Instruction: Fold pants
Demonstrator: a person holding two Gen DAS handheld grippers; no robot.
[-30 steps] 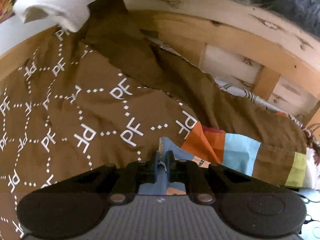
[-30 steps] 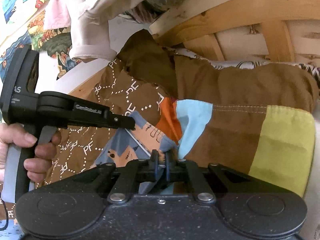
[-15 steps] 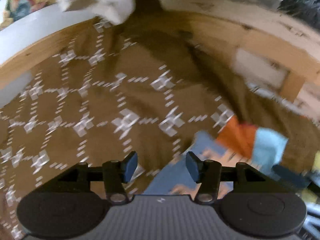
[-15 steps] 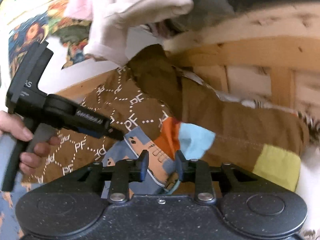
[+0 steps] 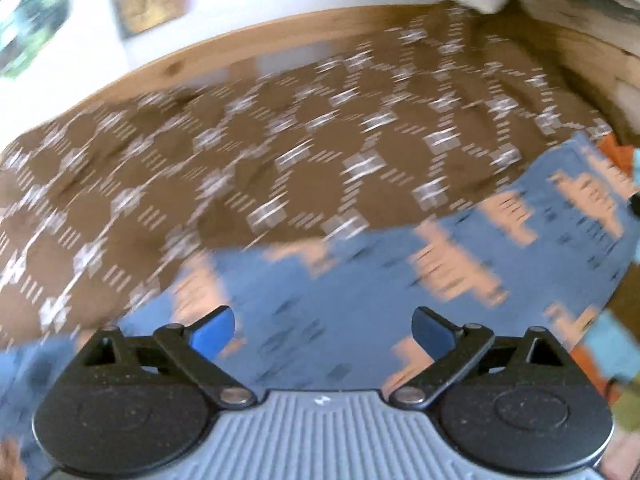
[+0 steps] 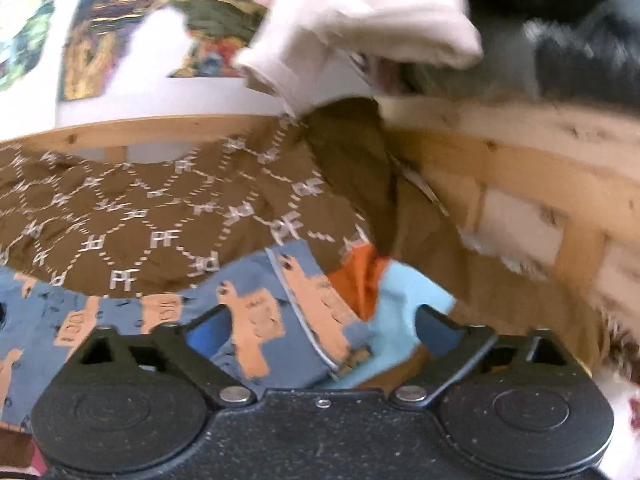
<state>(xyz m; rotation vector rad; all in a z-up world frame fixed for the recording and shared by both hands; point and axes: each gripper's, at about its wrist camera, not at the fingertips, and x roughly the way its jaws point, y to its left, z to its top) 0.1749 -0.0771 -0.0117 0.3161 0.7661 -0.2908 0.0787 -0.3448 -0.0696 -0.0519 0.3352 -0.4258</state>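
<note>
The pants [image 5: 400, 280] lie flat on the brown blanket [image 5: 240, 168], long axis running left to right, directly under both grippers. Left gripper [image 5: 322, 326] and right gripper [image 6: 320, 326] have fingers spread wide, holding nothing; the right sits over the pants' end by the orange patch [image 6: 360, 280].

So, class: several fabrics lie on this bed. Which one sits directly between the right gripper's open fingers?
The blue pants with peach llama figures, lying under the right gripper. The brown PF-lettered cover lies beyond, and the white garment hangs above.
</note>
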